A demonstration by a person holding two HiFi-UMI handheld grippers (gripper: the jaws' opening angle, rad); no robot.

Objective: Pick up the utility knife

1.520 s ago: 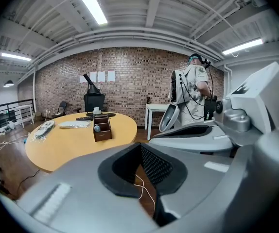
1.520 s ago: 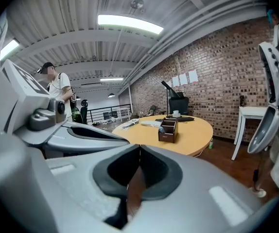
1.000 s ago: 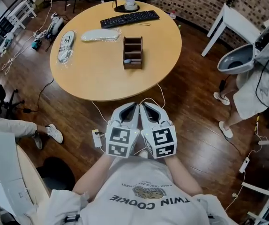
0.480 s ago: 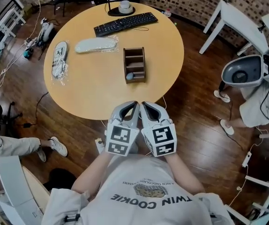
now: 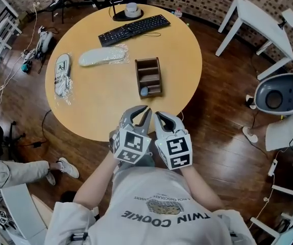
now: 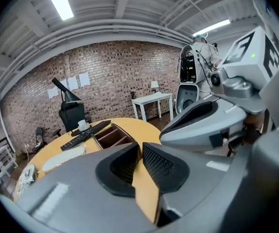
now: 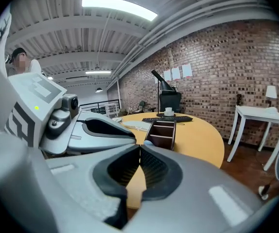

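Left tool (image 5: 140, 115), empty, jaws opening

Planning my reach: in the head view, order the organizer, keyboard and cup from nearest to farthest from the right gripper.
1. Organizer, mid-table, just ahead of the right gripper.
2. Keyboard, far side of the table.
3. Cup, at the far edge.

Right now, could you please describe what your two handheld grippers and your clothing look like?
Both the left gripper and right gripper are light grey moulded shells with black grid-textured pads. Each carries a white cube printed with black square markers. The left's jaws are opening with nothing between them. The person wears a white printed T-shirt.
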